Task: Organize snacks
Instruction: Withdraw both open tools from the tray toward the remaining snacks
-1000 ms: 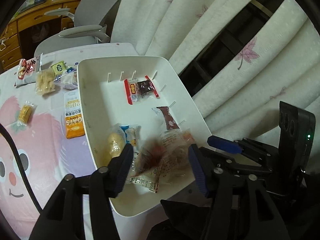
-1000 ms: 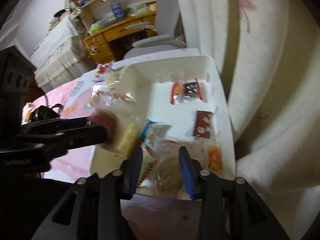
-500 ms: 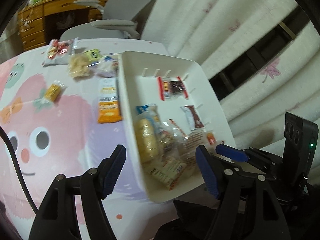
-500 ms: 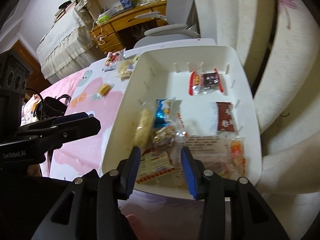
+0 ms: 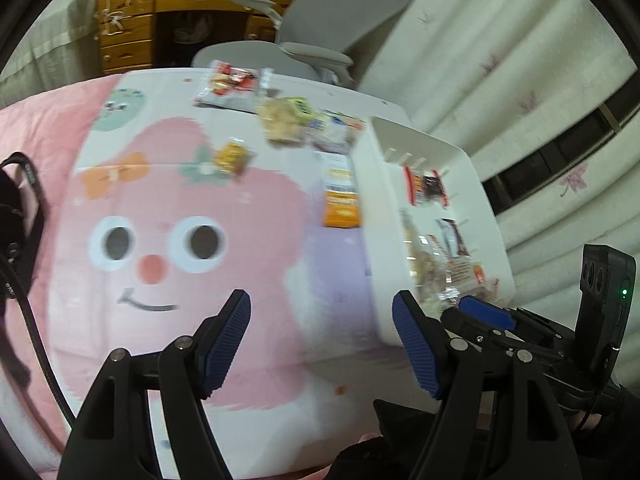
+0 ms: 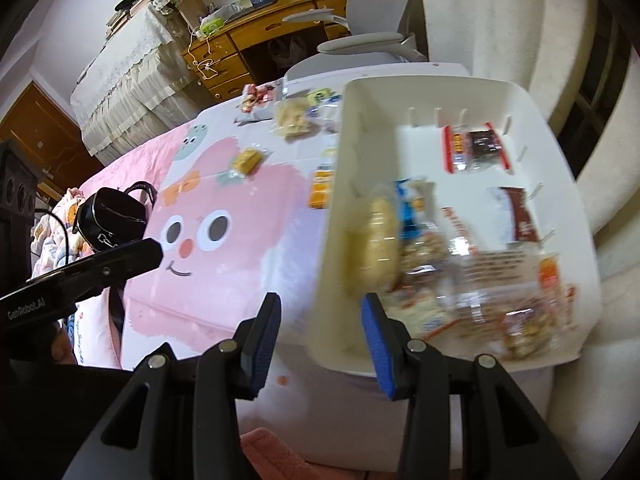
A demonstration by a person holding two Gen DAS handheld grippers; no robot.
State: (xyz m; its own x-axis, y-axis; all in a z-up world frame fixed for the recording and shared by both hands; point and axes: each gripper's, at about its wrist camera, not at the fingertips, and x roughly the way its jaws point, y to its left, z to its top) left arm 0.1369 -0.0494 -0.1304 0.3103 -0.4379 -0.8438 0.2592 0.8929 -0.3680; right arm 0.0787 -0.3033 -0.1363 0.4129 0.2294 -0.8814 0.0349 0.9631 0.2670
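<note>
Snack dropped off, heading back for more

Left gripper [image 5: 322, 342] has swung off the white bin [image 5: 460, 160], jaws opening, empty; loose snacks [image 5: 282, 124] lie ahead. Right gripper [image 6: 320, 334] half-open, empty, bin edge just ahead-right.

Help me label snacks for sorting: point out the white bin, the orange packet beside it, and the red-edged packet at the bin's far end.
white bin [image 6: 516, 94]: right wrist view, far rim.
orange packet [image 5: 340, 196]: left wrist view, packet's middle.
red-edged packet [image 6: 474, 147]: right wrist view, wrapper's middle.
</note>
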